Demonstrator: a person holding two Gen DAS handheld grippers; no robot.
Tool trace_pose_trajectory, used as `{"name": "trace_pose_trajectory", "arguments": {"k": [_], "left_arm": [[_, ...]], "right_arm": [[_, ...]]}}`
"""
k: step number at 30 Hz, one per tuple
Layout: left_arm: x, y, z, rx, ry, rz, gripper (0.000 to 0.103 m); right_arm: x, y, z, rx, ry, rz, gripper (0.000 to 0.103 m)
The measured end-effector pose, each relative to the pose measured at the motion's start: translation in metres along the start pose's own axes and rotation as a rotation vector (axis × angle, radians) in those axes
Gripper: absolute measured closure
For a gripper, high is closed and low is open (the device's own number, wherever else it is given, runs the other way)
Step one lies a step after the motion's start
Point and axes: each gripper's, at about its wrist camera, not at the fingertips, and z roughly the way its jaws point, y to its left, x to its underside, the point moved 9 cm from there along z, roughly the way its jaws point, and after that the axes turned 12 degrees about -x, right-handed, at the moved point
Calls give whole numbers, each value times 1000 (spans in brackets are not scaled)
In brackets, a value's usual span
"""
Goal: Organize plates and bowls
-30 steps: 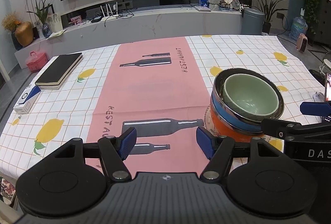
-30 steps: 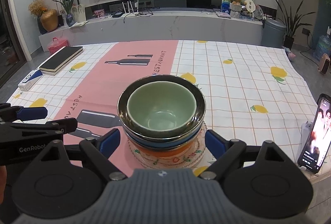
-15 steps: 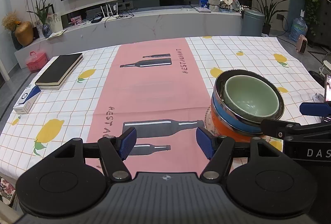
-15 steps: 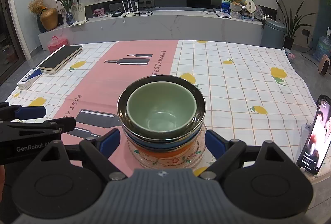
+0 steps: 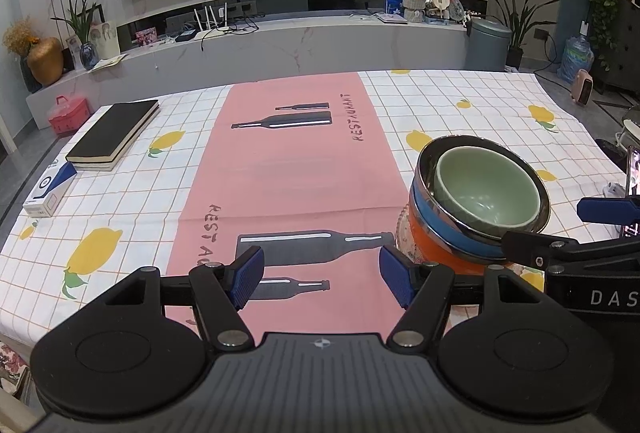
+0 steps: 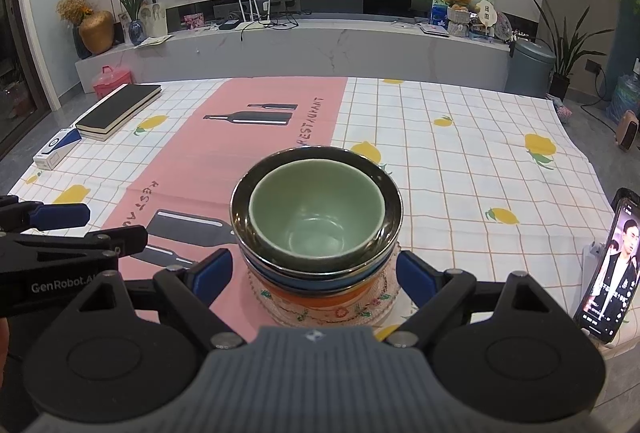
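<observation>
Nothing has moved: left tongs (image 5: 320, 275) and right tongs (image 6: 314, 279) gape empty beside stacked bowls (image 6: 316, 229).

The clothed table (image 6: 460, 161) carries a patterned glass plate (image 6: 320, 313), black book (image 6: 120, 109), white-blue box (image 6: 56, 149), and seemingly a propped phone (image 6: 610, 269).

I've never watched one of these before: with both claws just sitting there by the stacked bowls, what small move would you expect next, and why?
Probably the right claw eases forward and up to the green bowl. Its jaws stand open on either side of the stack, low by the glass plate, gripping nothing. The green bowl is nested on top, so it likely comes off first. The left claw is open over bare tablecloth.
</observation>
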Motion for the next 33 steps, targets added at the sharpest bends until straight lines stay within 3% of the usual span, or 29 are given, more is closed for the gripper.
{"name": "trace_pose_trajectory", "arguments": {"k": [33], "left_arm": [[1, 3, 2, 1, 4, -11, 25]], "right_arm": [[2, 3, 5, -2, 13, -7, 16]]}}
